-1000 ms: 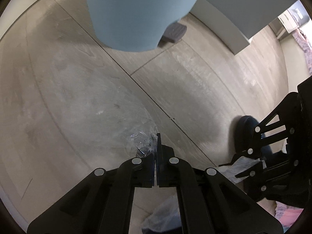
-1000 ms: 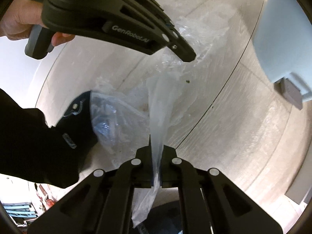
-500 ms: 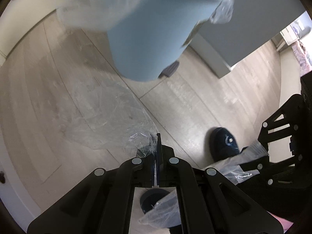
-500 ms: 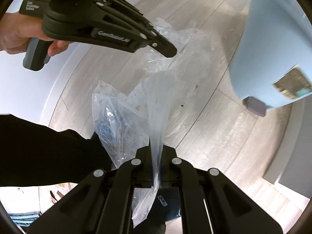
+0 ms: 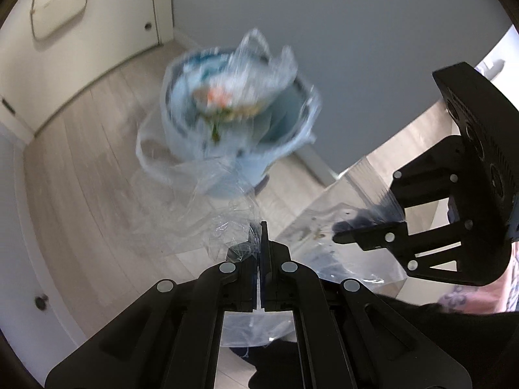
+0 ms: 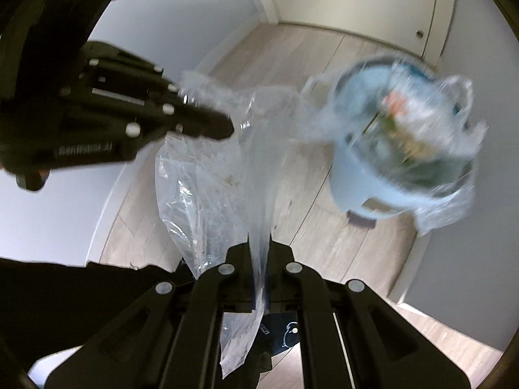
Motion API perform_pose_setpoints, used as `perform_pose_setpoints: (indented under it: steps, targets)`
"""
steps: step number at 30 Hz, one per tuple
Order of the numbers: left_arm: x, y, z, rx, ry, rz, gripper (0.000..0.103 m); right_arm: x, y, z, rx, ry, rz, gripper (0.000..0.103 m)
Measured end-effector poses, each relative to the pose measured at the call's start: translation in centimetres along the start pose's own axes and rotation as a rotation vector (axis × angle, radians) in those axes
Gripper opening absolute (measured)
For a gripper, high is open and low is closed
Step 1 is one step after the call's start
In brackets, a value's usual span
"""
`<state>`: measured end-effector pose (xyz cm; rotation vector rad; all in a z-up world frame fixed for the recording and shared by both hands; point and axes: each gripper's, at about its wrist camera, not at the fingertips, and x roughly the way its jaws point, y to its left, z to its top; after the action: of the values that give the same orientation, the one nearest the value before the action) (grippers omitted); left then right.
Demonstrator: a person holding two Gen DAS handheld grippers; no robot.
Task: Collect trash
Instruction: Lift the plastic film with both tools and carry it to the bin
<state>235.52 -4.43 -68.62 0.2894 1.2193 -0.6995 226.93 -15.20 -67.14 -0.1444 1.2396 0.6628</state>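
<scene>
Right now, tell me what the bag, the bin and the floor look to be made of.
Bag: thin clear plastic film, glossy; the floor shows through it and it crinkles.
Bin: pale blue, smooth and matte, probably moulded plastic, though motion blur leaves that open.
Floor: light wood-look planks with seams and grain; real wood, laminate or vinyl cannot be told.

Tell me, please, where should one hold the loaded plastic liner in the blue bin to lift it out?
Grip the liner at its loose loop handle above the bin rim, coming from above. The handles stand free; the body is packed with trash.
</scene>
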Motion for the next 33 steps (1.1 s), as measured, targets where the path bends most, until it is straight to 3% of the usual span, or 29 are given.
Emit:
perform_pose_setpoints:
  steps: [9, 18, 27, 33]
  targets:
    - [-6.4, -2.7, 8.6, 0.059, -0.092, 0.015, 0.0, -8.3, -2.6, 4.6, 0.057, -0.083, -0.085, 0.005]
    - [-6.5, -4.0, 14.4, 0.124, -0.069, -0.007, 0.0, -12.5, -7.4, 6.5, 0.177, -0.096, -0.199, 0.005]
    - [-2.5, -3.9, 16.9, 0.128, -0.029, -0.03, 0.0, -11.3, -12.0, 8.1, 0.213, -0.077, -0.276, 0.005]
    - [2.2, -2.6, 17.8, 0.084, 0.004, -0.053, 0.0, -7.6, -14.9, 8.7, 0.232, -0.037, -0.288, 0.005]
